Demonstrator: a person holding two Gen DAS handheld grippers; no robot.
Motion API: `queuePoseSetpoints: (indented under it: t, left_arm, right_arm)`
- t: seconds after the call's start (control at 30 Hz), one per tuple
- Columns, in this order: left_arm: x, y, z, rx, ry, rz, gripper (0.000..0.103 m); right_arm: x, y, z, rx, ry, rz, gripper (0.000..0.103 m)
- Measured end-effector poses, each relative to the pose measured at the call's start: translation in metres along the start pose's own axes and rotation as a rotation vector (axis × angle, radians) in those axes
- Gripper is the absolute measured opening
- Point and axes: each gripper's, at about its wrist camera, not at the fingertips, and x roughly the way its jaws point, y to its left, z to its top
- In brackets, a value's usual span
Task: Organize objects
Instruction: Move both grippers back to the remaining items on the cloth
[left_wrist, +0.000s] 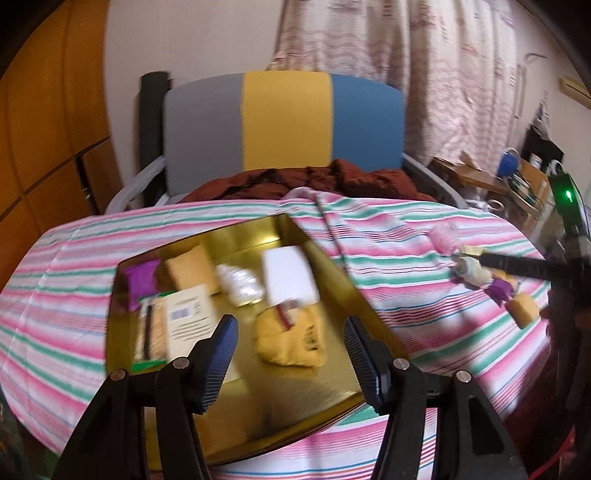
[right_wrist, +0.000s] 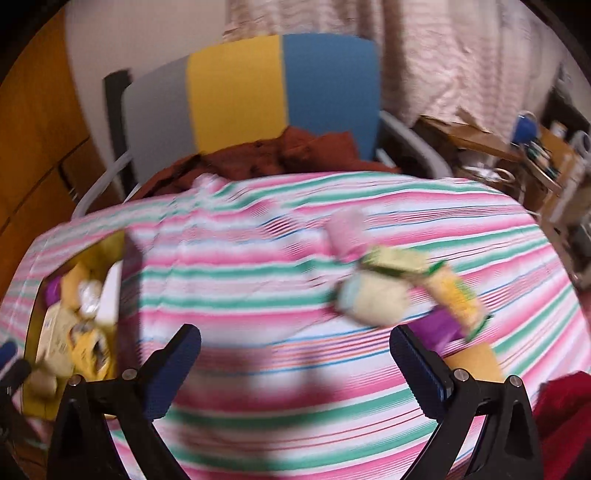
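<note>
Both grippers, left gripper (left_wrist: 288, 354) over the gold tin (left_wrist: 332, 402) at lower centre, right gripper (right_wrist: 295, 369) facing loose items (right_wrist: 373, 299) right of centre, are gaping empty; approaching squarely should help.

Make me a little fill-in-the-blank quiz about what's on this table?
1. The gold tin sits on a ____ tablecloth.
2. The white box lies ____ the tin.
3. The left gripper holds ____.
4. The chair back's middle stripe is ____.

Missing words: striped; inside; nothing; yellow
</note>
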Motion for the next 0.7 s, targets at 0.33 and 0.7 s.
queuePoseSetpoints:
  t: [0.33, 0.7]
  left_arm:
    - [0.033, -0.082, 0.030, 0.147, 0.023, -0.141, 0.070]
    - [0.103, -0.183, 0.045, 0.256, 0.124, -0.314, 0.082]
  right_arm:
    - [0.011, -0.139, 0.017, 0.338, -0.082, -0.164, 0.103]
    - [0.015, -0.174, 0.002, 0.542, -0.050, -0.050, 0.103]
